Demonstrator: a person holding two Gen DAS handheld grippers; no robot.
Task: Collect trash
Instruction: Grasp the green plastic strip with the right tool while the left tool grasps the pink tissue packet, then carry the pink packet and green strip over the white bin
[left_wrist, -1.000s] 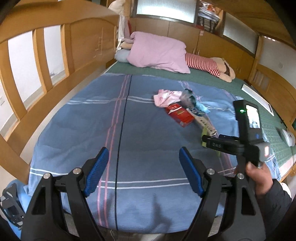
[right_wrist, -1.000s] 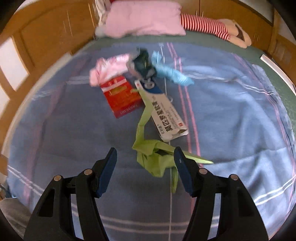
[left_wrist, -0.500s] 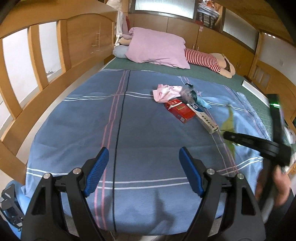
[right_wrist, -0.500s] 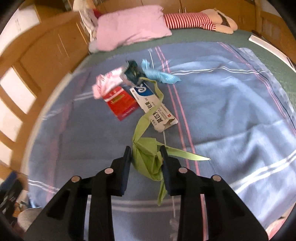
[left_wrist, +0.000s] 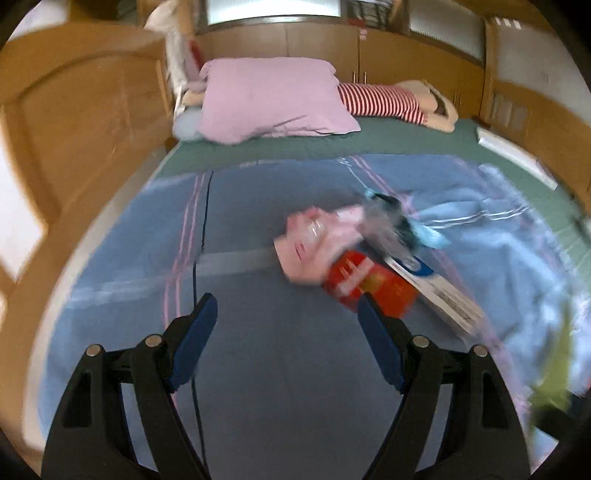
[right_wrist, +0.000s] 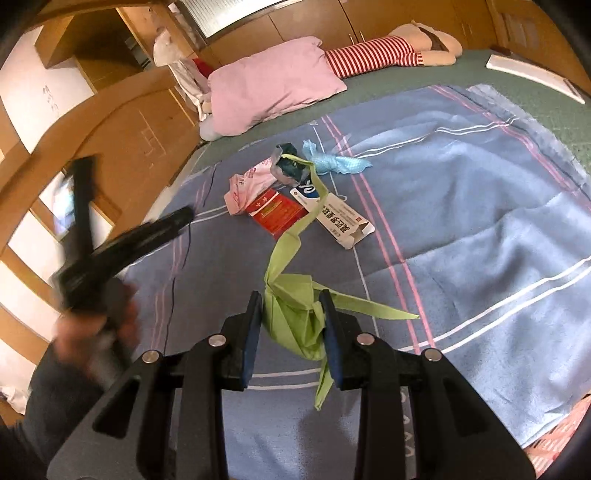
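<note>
Pinching that green bag in your right gripper, jaws just closed on its bunched middle, you've got something light and floppy near the blanket's front edge, while your left gripper hangs wide open.

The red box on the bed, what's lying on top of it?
A pink wrapper overlaps one end of the red box, and a green paper strip hangs in front of its other edge. What lies beneath the box is hidden.

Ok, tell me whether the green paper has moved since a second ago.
Yes. The green paper, then lying beside the white carton, now hangs clamped in the right gripper, lifted off the blue blanket.
</note>
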